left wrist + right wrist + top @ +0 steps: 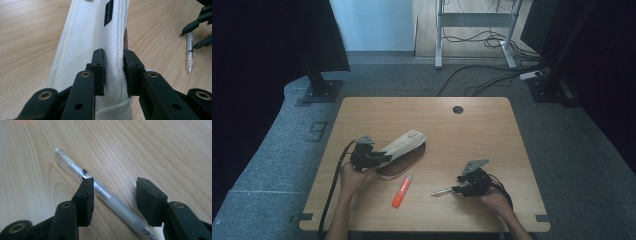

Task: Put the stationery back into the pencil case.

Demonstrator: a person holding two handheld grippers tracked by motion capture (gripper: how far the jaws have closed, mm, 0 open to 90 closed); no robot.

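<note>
the print on the black label [109,13] of the white pouch [87,45] is too small to read, and the pouch runs off the top edge. the clear pen [100,188] has its tip cut off at the bottom edge, between the jaws.

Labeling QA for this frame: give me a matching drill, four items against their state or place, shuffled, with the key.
Items:
1. white fabric pouch
2. clear pen
3. orange highlighter
4. cable hole

States:
A. lies loose on the table between the two hands
B. pinched at its edge by the left hand-held gripper
C. set in the table near its far edge
D. lies on the wood between the open jaws of the right hand-held gripper

Pairs: 1-B, 2-D, 3-A, 4-C
</note>
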